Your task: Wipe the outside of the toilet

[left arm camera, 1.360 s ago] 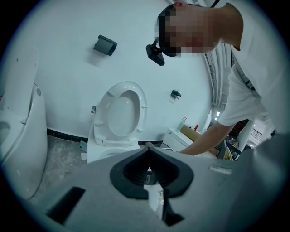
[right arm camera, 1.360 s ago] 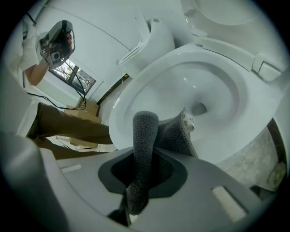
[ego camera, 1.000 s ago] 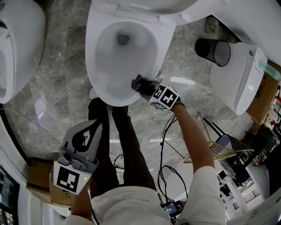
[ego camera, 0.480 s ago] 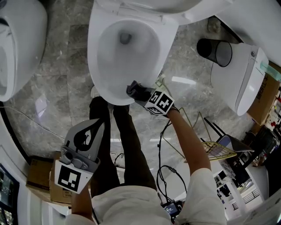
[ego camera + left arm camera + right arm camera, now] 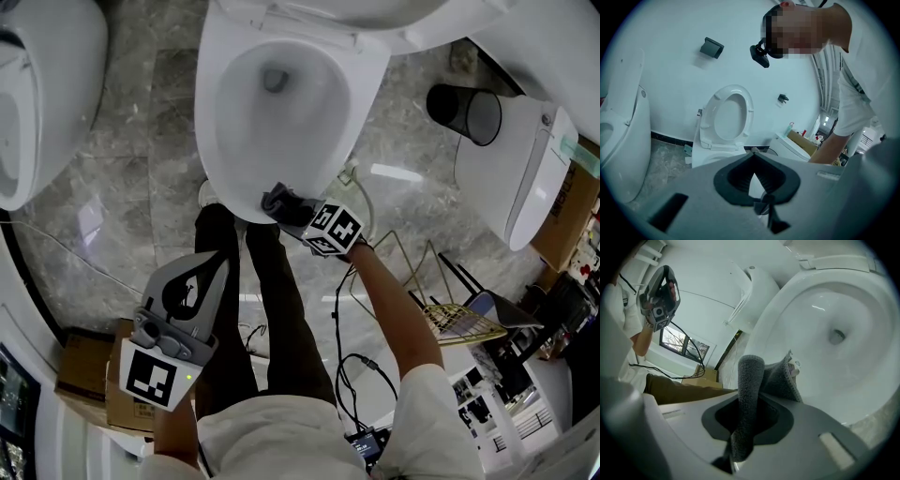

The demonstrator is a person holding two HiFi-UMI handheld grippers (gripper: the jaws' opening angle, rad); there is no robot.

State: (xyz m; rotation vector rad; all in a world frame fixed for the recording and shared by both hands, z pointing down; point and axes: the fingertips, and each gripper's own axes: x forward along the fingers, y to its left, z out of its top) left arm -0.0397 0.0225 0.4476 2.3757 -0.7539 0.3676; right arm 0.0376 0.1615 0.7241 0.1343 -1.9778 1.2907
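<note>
My right gripper (image 5: 749, 408) is clamped on a grey cloth (image 5: 751, 371). The cloth's loose end presses against the front rim of the toilet (image 5: 217, 112), at the edge nearest my legs. The toilet stands on the grey marble floor (image 5: 122, 169). My left gripper (image 5: 753, 152) hangs well back from the toilet, its jaws closed tip to tip on nothing.

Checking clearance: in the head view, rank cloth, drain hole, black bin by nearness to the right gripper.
1. The cloth, clamped in the right gripper.
2. The drain hole, up inside the toilet.
3. The black bin, far upper right.
</note>
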